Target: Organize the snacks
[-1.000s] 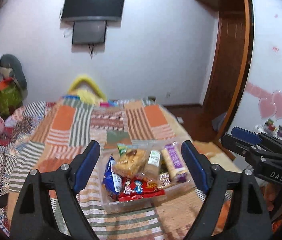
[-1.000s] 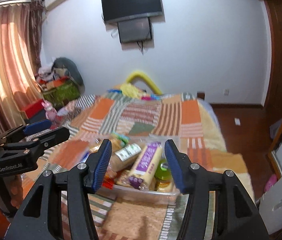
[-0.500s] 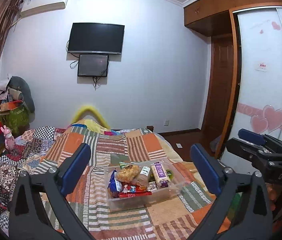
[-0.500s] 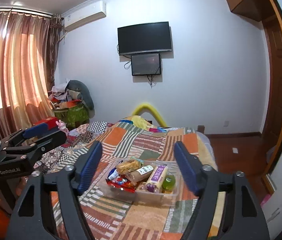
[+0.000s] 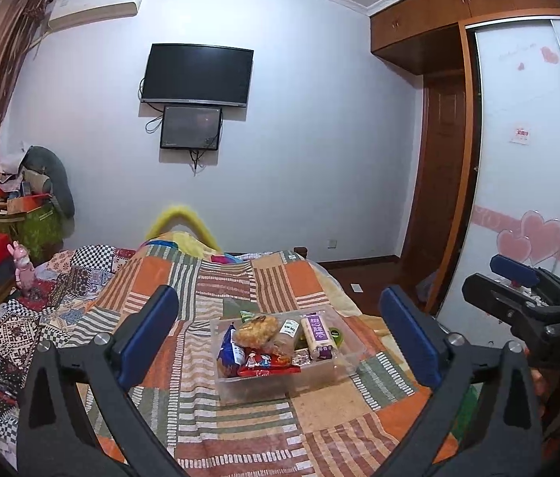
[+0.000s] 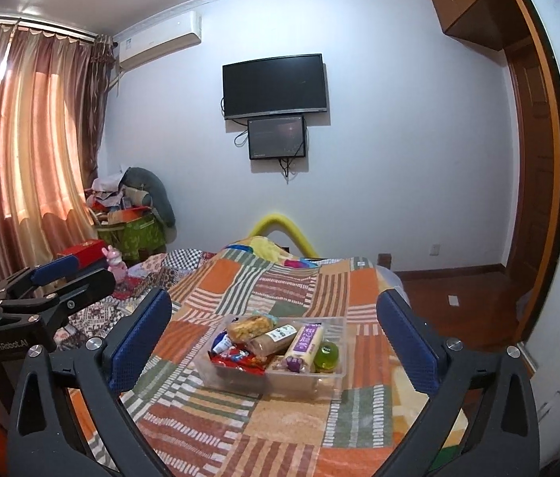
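Observation:
A clear plastic box [image 5: 343, 369] [image 6: 236, 377] sits on the patchwork bedspread [image 5: 240, 290] [image 6: 280, 286]. It holds several snacks: a purple-labelled bar [image 5: 318, 336] [image 6: 304, 342], a bread roll [image 5: 258, 328] [image 6: 250, 326], a red packet [image 5: 268, 363] [image 6: 236, 357], a blue packet [image 5: 229, 351] and a green jelly cup [image 6: 327, 353]. My left gripper [image 5: 280, 338] is open and empty, well back from the box. My right gripper [image 6: 274, 336] is open and empty, also back from it. Each gripper shows at the edge of the other's view.
A yellow curved pad [image 5: 180, 218] lies at the bed's far end. Piled bags and boxes [image 6: 128, 218] stand by the curtain at the left. A wardrobe [image 5: 526, 159] and door [image 6: 534, 159] are at the right. A TV [image 5: 196, 75] hangs on the wall.
Both grippers have pulled back and up from the box, which now looks smaller and farther. Both jaws have opened wider. The snacks in the box have not moved.

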`<action>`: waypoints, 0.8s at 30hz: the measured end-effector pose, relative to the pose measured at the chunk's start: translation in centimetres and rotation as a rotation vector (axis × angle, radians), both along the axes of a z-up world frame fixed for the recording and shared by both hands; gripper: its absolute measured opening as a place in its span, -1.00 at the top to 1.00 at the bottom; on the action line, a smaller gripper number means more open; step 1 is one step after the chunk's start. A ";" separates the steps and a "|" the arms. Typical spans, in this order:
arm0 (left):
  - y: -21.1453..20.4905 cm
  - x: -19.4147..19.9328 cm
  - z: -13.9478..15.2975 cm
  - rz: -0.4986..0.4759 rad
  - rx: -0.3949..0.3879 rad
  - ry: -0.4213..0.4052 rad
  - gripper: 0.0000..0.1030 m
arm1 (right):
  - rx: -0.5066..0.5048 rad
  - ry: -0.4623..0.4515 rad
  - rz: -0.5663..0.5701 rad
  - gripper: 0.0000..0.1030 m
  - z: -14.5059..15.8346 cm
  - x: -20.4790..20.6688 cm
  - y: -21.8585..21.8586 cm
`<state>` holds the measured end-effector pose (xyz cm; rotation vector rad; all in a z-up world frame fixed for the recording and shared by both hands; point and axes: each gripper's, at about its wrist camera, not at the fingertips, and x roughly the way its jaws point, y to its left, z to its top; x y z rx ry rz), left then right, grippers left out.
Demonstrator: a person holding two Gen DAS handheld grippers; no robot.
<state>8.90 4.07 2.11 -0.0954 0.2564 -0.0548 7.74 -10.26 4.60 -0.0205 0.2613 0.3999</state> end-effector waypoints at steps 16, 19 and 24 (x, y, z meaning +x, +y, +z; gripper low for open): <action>0.2 -0.8 -0.3 0.001 0.010 -0.004 -1.00 | 0.000 0.001 0.002 -1.00 -0.6 -0.7 -0.1; 0.1 -0.9 -0.2 -0.004 0.007 -0.004 -1.00 | -0.004 -0.001 0.003 -1.00 -0.7 -0.8 0.0; -0.2 -1.1 -0.2 -0.007 0.021 -0.006 -1.00 | -0.015 -0.005 0.004 -1.00 -0.9 -1.0 0.0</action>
